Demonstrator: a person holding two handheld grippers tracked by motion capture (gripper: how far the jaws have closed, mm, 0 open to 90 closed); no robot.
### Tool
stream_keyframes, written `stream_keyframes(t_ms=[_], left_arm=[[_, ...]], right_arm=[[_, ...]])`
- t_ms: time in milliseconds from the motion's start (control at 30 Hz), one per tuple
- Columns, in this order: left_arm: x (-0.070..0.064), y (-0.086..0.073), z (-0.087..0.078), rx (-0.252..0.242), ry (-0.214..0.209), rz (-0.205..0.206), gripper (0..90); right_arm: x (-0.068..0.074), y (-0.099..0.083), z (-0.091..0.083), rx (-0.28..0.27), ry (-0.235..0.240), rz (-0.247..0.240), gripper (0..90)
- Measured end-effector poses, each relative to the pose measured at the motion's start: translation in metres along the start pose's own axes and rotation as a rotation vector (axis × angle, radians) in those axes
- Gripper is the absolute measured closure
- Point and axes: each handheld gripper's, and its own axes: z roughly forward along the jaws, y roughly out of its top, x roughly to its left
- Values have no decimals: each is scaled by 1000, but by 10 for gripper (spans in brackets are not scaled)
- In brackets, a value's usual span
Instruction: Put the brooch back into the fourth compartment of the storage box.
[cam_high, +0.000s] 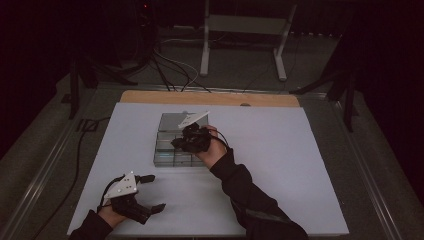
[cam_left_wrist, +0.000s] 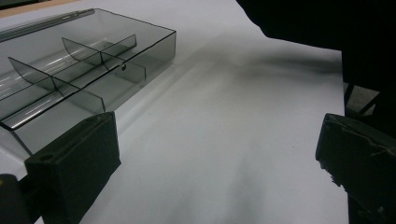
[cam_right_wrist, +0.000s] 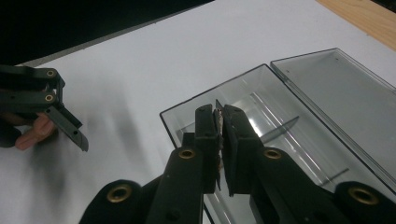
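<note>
A white sheet covers the tabletop, whose bare wooden edge shows along the far side. Beyond it, on the dark floor, black cables trail beside a pale metal stand. Another cable runs along the table's left side.

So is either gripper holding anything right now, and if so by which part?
The left gripper is open and empty. The right gripper is shut over the clear divided box, with something thin pinched between its pads; what it is cannot be told.
</note>
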Motion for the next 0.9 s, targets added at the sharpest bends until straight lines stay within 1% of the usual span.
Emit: stream_keyframes(t_ms=[300, 400, 500, 633, 733, 900], left_arm=[[0, 0, 0, -1, -2, -2, 13], [0, 0, 0, -2, -1, -1, 13], [0, 0, 0, -2, -1, -3, 13], [0, 0, 0, -1, -2, 0, 13], [0, 0, -1, -5, -2, -1, 13], [0, 0, -1, -9, -3, -7, 13]], right_arm=[[3, 8, 15, 22, 10, -11, 851], [2, 10, 19, 18, 19, -8, 850], [3, 13, 24, 27, 23, -20, 850], [4, 17, 30, 28, 34, -14, 848], [4, 19, 37, 41, 31, -14, 847], [0, 20, 45, 52, 29, -10, 845]])
